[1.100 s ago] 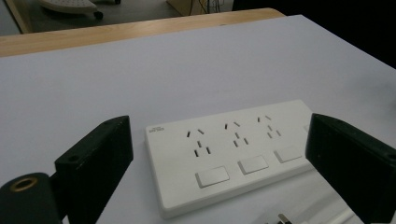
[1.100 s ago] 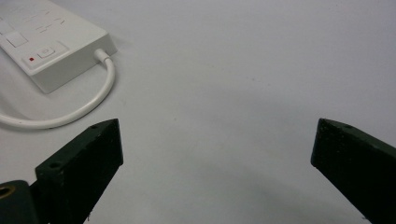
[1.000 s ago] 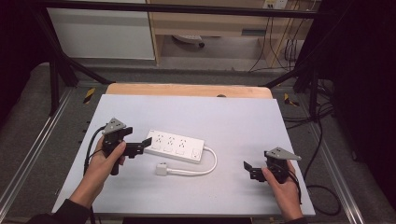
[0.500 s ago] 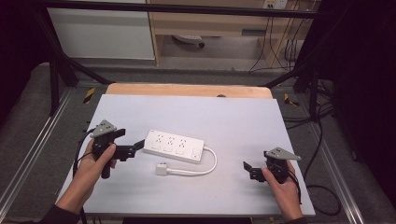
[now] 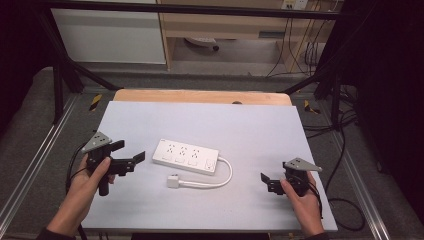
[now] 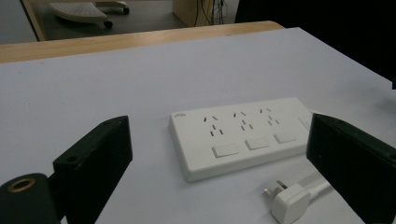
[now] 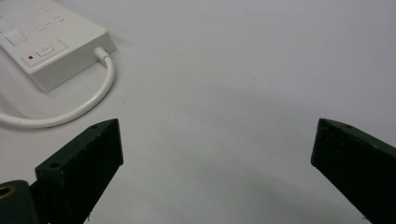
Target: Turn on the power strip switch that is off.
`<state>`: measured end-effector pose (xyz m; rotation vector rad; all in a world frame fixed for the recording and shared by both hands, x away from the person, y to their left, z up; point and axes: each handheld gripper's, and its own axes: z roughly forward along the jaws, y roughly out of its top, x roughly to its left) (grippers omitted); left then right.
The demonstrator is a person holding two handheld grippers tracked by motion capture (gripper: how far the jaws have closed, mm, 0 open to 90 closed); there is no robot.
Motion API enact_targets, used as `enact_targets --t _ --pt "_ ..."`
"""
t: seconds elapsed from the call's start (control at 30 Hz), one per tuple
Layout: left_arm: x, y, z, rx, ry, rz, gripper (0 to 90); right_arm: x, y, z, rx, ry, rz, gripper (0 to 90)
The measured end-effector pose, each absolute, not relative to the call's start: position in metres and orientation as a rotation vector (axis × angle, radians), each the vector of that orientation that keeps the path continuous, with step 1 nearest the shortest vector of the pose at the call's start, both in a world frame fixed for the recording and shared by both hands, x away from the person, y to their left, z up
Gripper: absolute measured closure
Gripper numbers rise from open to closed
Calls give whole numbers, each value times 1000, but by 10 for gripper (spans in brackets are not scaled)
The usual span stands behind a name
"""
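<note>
Left gripper view: plug (image 6: 289,205) prongs; strip (image 6: 243,135) sockets.

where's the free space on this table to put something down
The far half of the table, beyond the power strip, is bare, and so is the stretch between its cable and the right tool. Tightest spot: around the plug, near the left tool.

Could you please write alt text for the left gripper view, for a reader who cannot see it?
A white rectangular plastic power strip with three outlets lies on a pale grey table, framed between the open black tongs of the left gripper. Its white plug rests on the table just in front of it.
</note>
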<state>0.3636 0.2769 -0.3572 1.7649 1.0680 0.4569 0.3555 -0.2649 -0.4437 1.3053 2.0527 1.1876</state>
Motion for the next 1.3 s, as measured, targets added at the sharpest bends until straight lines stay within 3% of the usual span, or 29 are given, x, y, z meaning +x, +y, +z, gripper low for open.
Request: enact_targets --t 0.83,1.3 --pt "325 334 -383 1702 1137 487 73 356 -265 -444 1316 2049 1180 27" --pt "316 325 -409 1756 1152 474 93 356 -266 -445 1315 2049 1179 26"
